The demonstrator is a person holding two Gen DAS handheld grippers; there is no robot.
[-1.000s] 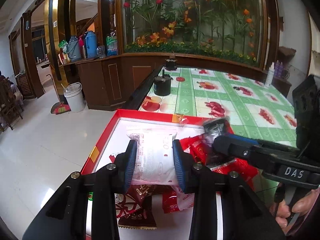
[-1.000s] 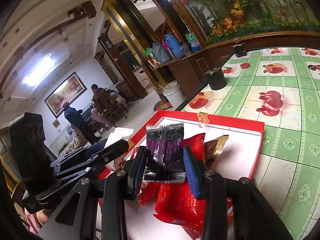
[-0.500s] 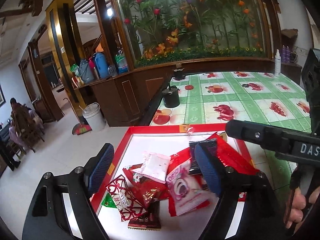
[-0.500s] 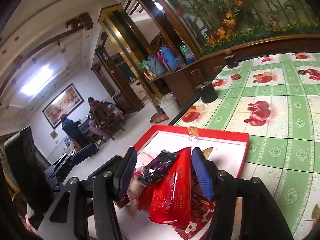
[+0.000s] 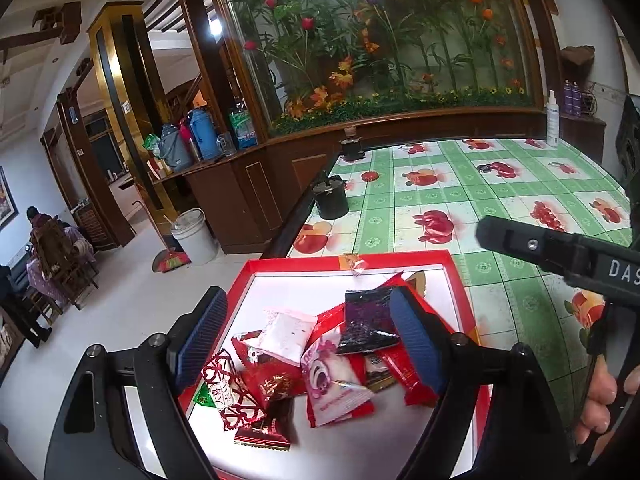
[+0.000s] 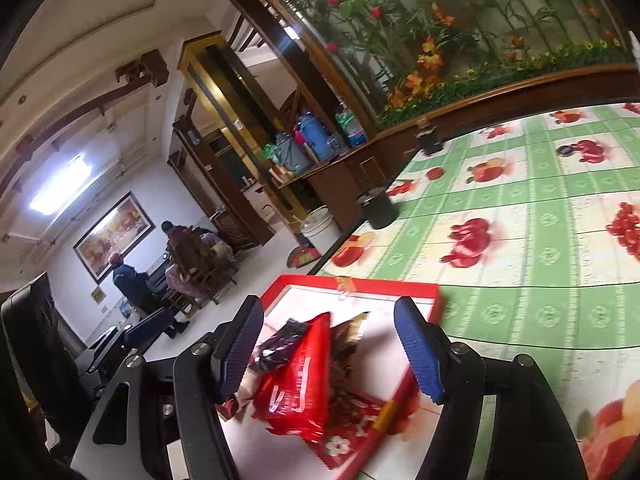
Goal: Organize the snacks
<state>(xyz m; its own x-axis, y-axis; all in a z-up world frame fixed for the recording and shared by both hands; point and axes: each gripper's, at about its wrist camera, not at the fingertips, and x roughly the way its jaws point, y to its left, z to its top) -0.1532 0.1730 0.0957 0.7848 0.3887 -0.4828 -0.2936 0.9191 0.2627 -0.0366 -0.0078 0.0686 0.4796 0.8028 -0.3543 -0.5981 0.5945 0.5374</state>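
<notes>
While its jaws have just been opening with nothing gripped, the left gripper [image 5: 308, 344] hovers over the red tray [image 5: 458, 300] at the table's near-left corner (snack packets [image 5: 320, 360] heaped inside); the right gripper [image 6: 332, 352], likewise just spread and empty, hangs above them.

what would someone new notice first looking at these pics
The eye lands on the red tray at the near edge of the table, holding a loose heap of snack packets: a dark purple packet on top, a pale pink one left of it. Behind it spreads the green fruit-print tablecloth, and both grippers hang open over the heap, holding nothing.
</notes>
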